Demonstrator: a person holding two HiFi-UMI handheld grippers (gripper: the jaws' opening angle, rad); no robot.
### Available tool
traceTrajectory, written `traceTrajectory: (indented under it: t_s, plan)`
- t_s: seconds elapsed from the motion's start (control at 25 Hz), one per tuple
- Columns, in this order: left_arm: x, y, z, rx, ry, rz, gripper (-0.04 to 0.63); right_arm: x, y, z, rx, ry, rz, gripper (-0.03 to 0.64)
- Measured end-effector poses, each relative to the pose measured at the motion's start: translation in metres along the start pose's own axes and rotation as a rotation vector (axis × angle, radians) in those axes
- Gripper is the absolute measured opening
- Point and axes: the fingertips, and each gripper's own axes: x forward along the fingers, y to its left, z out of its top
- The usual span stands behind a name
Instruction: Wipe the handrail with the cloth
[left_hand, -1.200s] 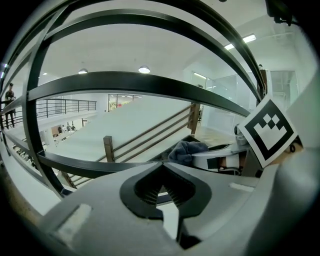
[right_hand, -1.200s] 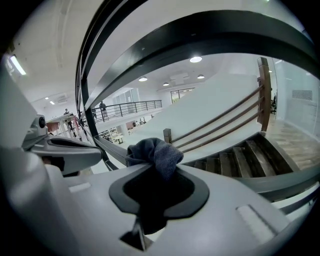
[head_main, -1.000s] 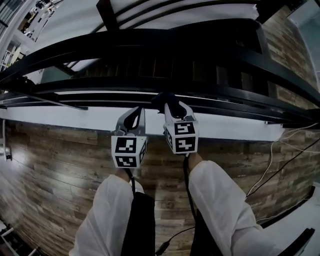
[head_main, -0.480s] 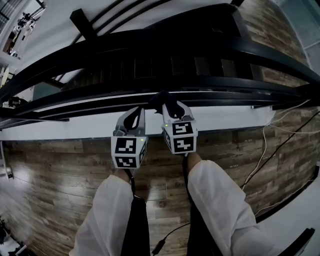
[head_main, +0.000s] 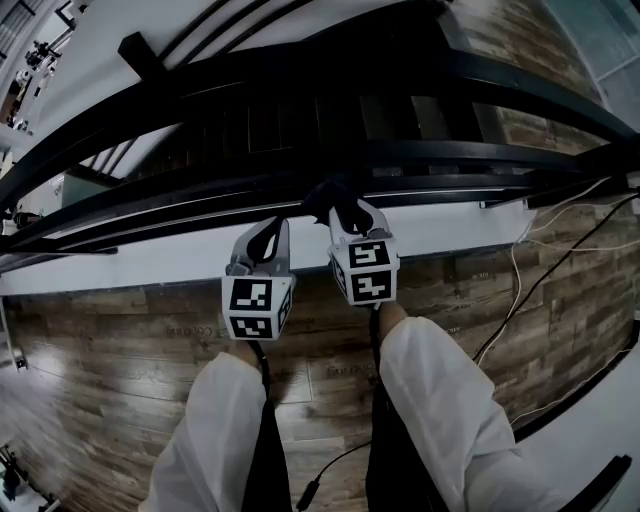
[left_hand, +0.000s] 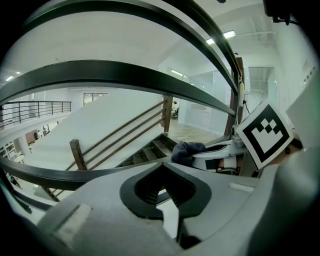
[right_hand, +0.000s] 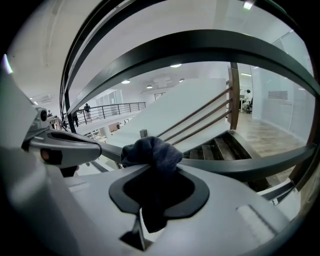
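Observation:
A black handrail (head_main: 170, 205) curves across the head view above a white ledge. My right gripper (head_main: 342, 214) is shut on a dark blue cloth (head_main: 330, 198), and the cloth is pressed against the rail. In the right gripper view the bunched cloth (right_hand: 152, 151) sticks out of the jaws (right_hand: 152, 195) onto the rail (right_hand: 250, 162). My left gripper (head_main: 268, 232) is just left of it, below the rail, shut with nothing held. The left gripper view shows its closed jaws (left_hand: 165, 187), with the cloth (left_hand: 187, 151) to the right.
Beyond the rail a staircase (head_main: 300, 120) with dark treads drops away. Behind me lies wood flooring (head_main: 120, 340). Cables (head_main: 520, 290) trail over the floor at the right. White sleeves (head_main: 440, 390) fill the lower middle.
Both grippers and the cloth have slid to the right along the handrail. The stair post and the floor cables have shifted left in view. The grip on the cloth is unchanged.

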Motion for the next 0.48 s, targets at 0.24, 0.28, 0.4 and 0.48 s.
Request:
traceTrajectory:
  t_s: [0.24,0.28,0.4,0.48]
  plan:
    - [0.029,-0.041,0.004,0.007,-0.003,-0.015,-0.002,-0.011,-0.042,-0.007,0.024,-0.009,0.000,0.067]
    - [0.034,-0.047,0.005,0.006,-0.004,-0.018,-0.002,-0.012,-0.048,-0.007,0.026,-0.010,-0.001,0.067]
    - [0.050,-0.069,0.007,0.010,-0.002,-0.033,-0.002,-0.020,-0.074,-0.009,0.031,-0.014,-0.015,0.067]
    - [0.061,-0.084,0.009,0.015,-0.001,-0.042,-0.002,-0.028,-0.096,-0.011,0.051,-0.017,-0.031,0.067]
